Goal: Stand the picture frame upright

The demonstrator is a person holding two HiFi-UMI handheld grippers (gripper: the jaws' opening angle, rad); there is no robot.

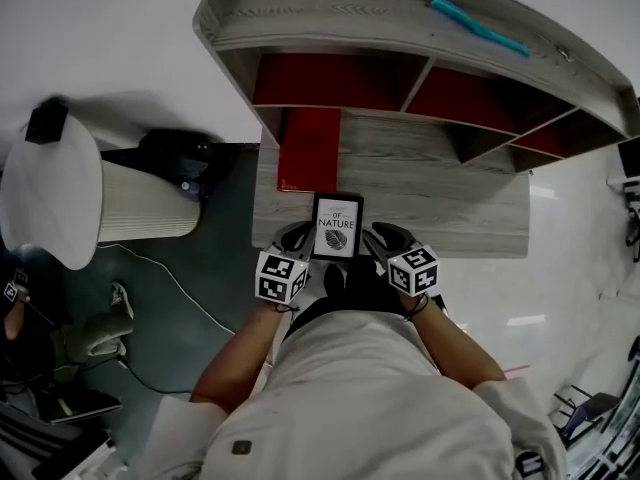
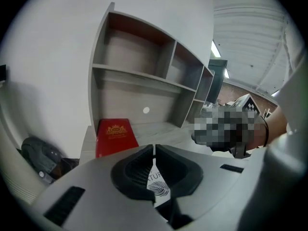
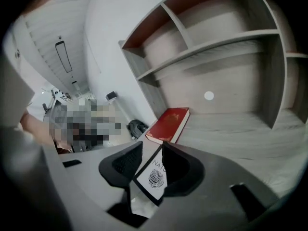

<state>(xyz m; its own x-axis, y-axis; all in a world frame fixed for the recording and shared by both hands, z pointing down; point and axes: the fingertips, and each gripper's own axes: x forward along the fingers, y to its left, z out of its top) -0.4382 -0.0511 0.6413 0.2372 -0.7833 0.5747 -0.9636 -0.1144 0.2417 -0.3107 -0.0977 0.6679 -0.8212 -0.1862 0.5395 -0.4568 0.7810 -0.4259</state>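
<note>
At the near edge of the pale grey wood-grain desk [image 1: 440,208], a small black-rimmed picture frame with a white leaf print [image 1: 337,225] sits between the two grippers, its printed face turned up toward the head camera. It seems to lean back rather than lie flat, though how steeply I cannot tell.

The left gripper [image 1: 298,236] has its jaws closed to a sliver on the frame's left edge. In the left gripper view the tips all but meet [image 2: 154,150], with the print [image 2: 156,186] showing just below them. The right gripper [image 1: 386,236] is not gripping. In its own view the jaws [image 3: 153,150] stand clearly apart, with a corner of the frame [image 3: 153,177] between them and no pad pressing on it.

So the frame hangs on one grip, and the step in hand looks like the hand-over from holding to standing, with the right side free and the left side carrying it.

The next move calls for checking that the frame's base is seated on the desk and whatever props it from behind has caught. No view shows the back. After that the left jaws should ease open slowly and draw sideways without dragging the edge.

Just beyond the frame a red hardcover book [image 1: 310,148] lies flat. It is close enough to matter if the frame tips backward. Farther back stands the grey shelf unit with red-backed compartments [image 1: 400,28], with a teal pen [image 1: 478,25] on top.
</note>
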